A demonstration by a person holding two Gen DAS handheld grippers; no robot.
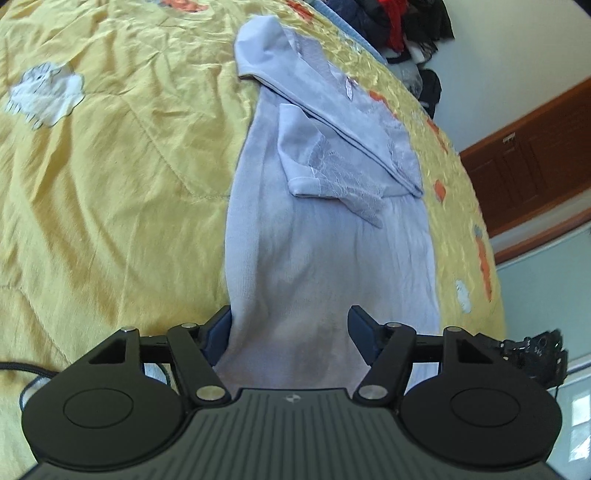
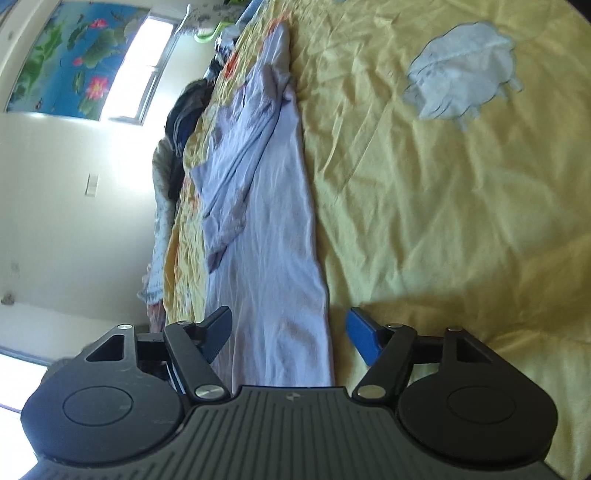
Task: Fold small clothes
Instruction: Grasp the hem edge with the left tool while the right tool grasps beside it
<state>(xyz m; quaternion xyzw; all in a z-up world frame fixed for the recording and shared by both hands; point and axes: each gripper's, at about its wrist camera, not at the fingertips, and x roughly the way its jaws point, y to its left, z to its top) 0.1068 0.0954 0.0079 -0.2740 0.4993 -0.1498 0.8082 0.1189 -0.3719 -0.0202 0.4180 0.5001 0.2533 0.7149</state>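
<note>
Lavender garment (image 1: 325, 258) lies stretched out on the yellow bedspread (image 1: 110, 166), its near end between the jaws of both tools. The left gripper (image 1: 291, 332) stands apart around this cloth; its left finger seems to touch the edge, but no clamp is visible. The right gripper (image 2: 288, 332) is also released, with the cloth edge between its fingers. Farther away, a folded sleeve (image 1: 314, 162) lies on top. Beyond the bed, dark clothes (image 1: 391, 26) are piled.

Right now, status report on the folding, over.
Left gripper and right gripper both open, straddling the hem. Lilac garment flat on the bedspread, sides folded in. Nothing in the way.
</note>
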